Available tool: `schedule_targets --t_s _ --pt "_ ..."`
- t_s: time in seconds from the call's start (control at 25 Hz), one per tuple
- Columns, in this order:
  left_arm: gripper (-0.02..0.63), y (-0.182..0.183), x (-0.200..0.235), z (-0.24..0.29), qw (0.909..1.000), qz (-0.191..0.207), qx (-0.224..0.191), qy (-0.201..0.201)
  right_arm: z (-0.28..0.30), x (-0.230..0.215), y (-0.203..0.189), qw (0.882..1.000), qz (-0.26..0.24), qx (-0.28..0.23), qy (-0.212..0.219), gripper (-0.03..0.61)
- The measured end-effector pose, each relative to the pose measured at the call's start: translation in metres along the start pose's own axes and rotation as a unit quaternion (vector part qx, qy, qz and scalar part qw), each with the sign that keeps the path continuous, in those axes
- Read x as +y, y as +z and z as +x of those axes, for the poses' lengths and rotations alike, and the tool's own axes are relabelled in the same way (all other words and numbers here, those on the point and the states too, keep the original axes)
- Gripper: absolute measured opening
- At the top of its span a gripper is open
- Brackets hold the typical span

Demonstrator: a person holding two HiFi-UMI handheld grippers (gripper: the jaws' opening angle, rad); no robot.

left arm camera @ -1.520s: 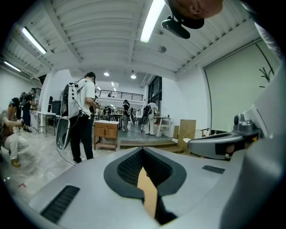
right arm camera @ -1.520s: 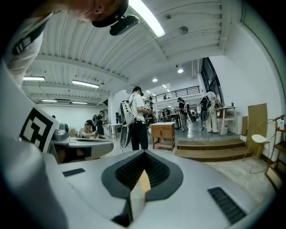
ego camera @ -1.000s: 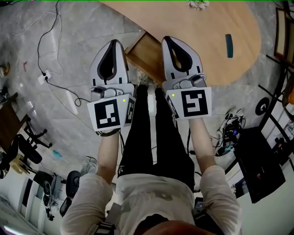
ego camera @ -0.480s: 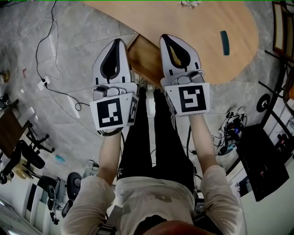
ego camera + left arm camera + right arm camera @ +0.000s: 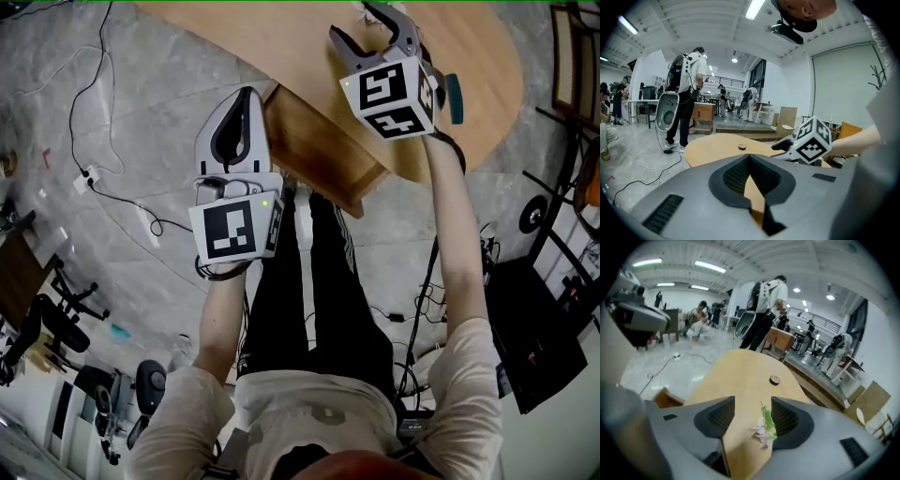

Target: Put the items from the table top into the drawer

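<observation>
Left gripper (image 5: 246,94) closed; right gripper's (image 5: 360,24) jaws opening, unclamped

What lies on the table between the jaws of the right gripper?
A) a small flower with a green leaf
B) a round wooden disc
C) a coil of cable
A: in the right gripper view the small flower lies on the table between the opening jaws of the right gripper.

We find no word, number or brand that we can read. The nearest thing to a sign is the black-and-white square pattern on the left cube (image 5: 234,232), which sits on the left gripper (image 5: 246,94), and on the right cube (image 5: 389,94) of the right gripper (image 5: 367,23). These are coded blocks, not letters. Any print in the room behind is too small and blurred for us to make out.
</observation>
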State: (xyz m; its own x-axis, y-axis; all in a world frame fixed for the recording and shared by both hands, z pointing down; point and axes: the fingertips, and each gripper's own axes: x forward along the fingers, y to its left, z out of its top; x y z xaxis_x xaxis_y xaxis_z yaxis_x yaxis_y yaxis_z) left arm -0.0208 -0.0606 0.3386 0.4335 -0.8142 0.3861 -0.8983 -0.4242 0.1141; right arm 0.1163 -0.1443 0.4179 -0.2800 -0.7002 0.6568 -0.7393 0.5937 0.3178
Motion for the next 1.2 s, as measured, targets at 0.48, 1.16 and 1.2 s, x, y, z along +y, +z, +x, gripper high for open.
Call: schedule_targets --t_s 0.48,1.16,1.2 --pt "0.008 -0.014 0.039 0.021 0.9996 -0.012 0.012 0.023 0.106 -0.039 -0.065 0.946 -0.201 0.222 0.122 0.23" --pt "0.008 -0.024 0.053 0.022 0.9987 -0.012 0.024 0.042 0.117 -0.057 -0.1 0.925 -0.18 0.303 0.14 0.066" --pt "0.008 -0.024 0.053 0.022 0.9987 -0.013 0.024 0.042 0.115 -0.057 -0.101 0.928 -0.163 0.304 0.141 0.064"
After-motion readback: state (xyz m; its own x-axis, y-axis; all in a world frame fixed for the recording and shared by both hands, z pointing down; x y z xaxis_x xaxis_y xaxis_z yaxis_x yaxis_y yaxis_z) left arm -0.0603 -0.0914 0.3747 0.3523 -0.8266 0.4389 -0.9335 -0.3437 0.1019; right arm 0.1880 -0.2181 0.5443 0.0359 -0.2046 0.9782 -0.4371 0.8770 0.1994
